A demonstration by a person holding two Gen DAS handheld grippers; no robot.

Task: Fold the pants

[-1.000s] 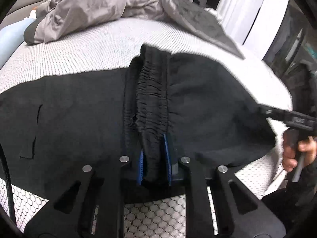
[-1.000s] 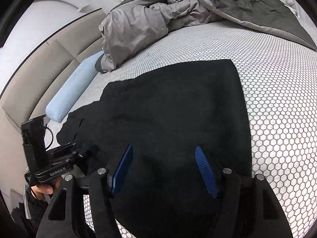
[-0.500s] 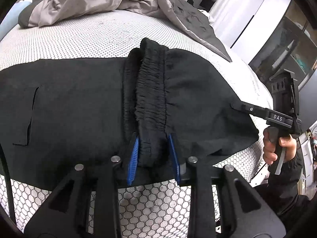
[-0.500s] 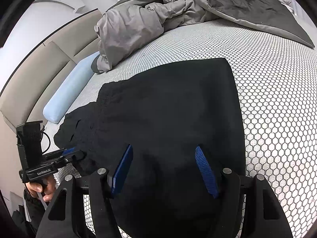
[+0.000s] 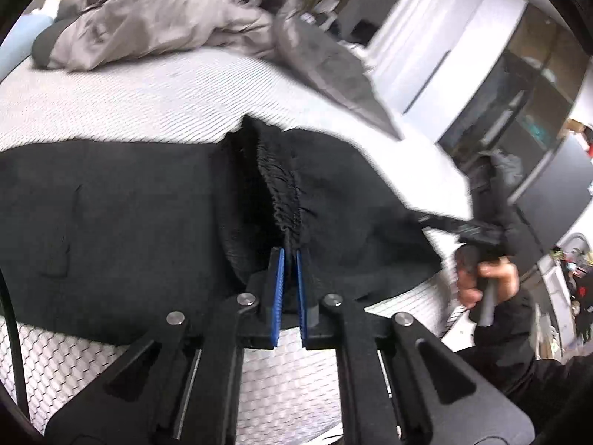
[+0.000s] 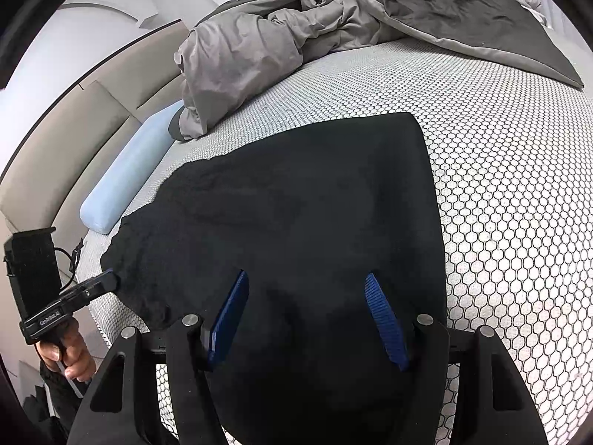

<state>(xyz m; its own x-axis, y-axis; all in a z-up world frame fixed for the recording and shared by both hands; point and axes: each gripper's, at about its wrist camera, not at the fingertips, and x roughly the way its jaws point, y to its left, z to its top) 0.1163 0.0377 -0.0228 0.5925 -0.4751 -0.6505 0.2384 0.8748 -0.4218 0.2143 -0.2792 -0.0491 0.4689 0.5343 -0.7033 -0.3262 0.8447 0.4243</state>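
Your left gripper (image 5: 290,259) has just been closing, and its blue pads (image 5: 278,293) now stand almost pressed together, pinching the gathered elastic waistband (image 5: 283,189) of the black pants (image 5: 122,215) at its near end. The waistband runs up the middle of the left wrist frame as a raised, ruched ridge, with dark cloth falling away on both sides of it. That view is blurred, so finer creases are hard to read.

The pants lie spread on the white honeycomb-patterned mattress cover (image 6: 511,193), filling the centre and lower part of both frames. In the right wrist view they show as a broad black panel with a straight edge toward the upper right and a ragged, bunched edge at the lower left, where your left gripper meets the cloth.

Your right gripper (image 6: 307,319) is spread wide, its two blue pads (image 6: 383,322) well apart above the flat black cloth at the bottom centre of its frame. Whether the pads touch the fabric you cannot tell from this angle. In the left wrist view that same gripper appears at the right edge, with your hand (image 5: 489,282) wrapped around its handle and a dark sleeve (image 5: 515,337) below.

A crumpled grey duvet (image 6: 259,48) is heaped at the top of both frames, well apart from the pants. A pale blue pillow (image 6: 133,178) lies at the left of the right wrist frame, against a beige padded headboard (image 6: 92,111).
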